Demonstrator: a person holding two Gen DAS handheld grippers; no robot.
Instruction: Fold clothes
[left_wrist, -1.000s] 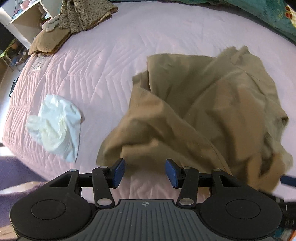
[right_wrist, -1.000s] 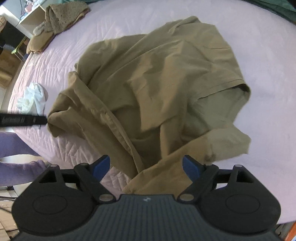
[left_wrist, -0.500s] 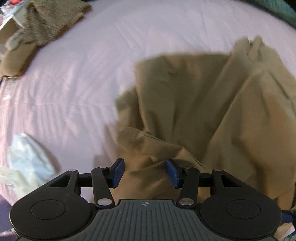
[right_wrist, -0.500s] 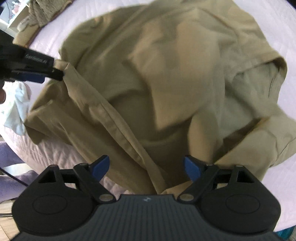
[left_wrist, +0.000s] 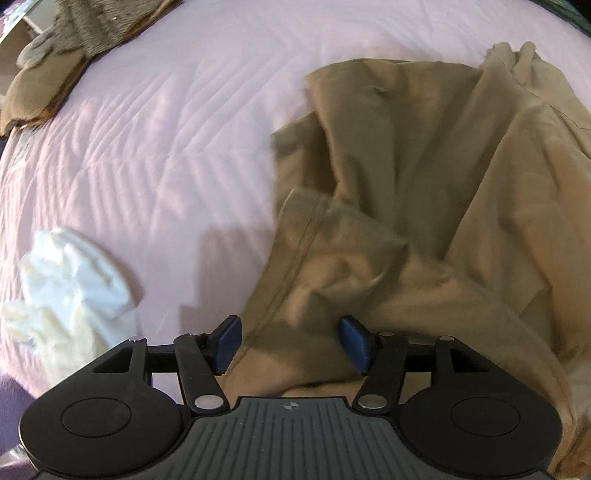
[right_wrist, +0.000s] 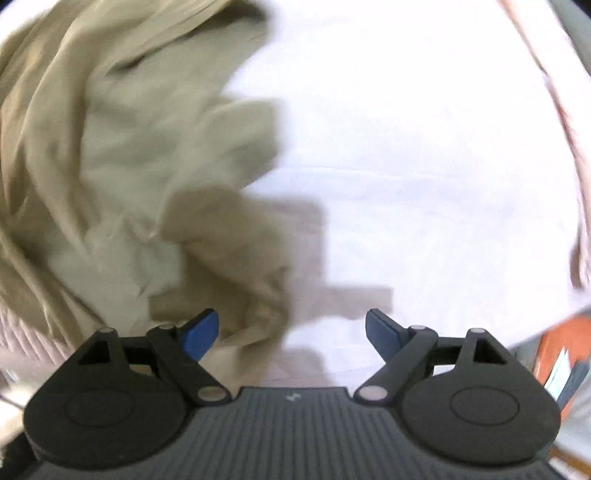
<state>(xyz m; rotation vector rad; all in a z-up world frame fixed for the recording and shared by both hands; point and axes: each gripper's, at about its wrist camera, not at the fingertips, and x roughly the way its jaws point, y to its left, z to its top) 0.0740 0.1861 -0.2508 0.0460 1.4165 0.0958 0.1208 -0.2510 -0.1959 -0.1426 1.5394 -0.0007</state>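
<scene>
Khaki shirt (left_wrist: 424, 206) lies crumpled on the pink quilted bedspread (left_wrist: 166, 129); its stitched hem runs between the left gripper's (left_wrist: 290, 341) parted, empty blue pads. Right gripper (right_wrist: 291, 336) gapes wide, holding nothing, at the garment's edge. Best to pinch the hem squarely: thin, limp cloth slips.

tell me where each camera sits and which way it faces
Left wrist: on the left hand-held gripper, looking forward along its open blue fingers at the tan shirt on the pink bedspread.
Right wrist: on the right hand-held gripper, also open, over the shirt's blurred edge.
Shared: the shirt and bedspread.
</scene>
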